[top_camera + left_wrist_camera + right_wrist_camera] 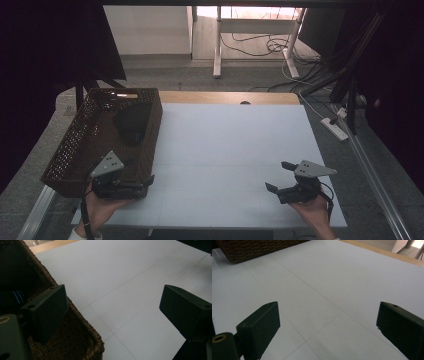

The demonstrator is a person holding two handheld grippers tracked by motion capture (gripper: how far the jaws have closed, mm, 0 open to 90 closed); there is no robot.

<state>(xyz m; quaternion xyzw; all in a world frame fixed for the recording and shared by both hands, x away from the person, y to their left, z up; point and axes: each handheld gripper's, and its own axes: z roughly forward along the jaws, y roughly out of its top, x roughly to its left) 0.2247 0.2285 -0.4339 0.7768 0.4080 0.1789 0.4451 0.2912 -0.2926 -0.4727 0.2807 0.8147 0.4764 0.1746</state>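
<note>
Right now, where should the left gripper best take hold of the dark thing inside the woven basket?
Probably from above, jaws pointing down across its narrower width: the dark object lies low inside the woven basket, whose tall walls block any side approach. The left gripper is open at the near corner.

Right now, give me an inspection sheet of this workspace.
Surface: white table top, bare across the middle, wooden edge at the far side.
Job's things: brown woven basket at the left, a dark object inside it.
Clutter: nothing seen.
Grippers: left gripper open, over the basket's near corner; right gripper open, over bare table, nothing between its jaws.
Cables: loose cables on the floor beyond, a power strip at the right.
Surroundings: white desk legs, dark curtains at both sides.
</note>
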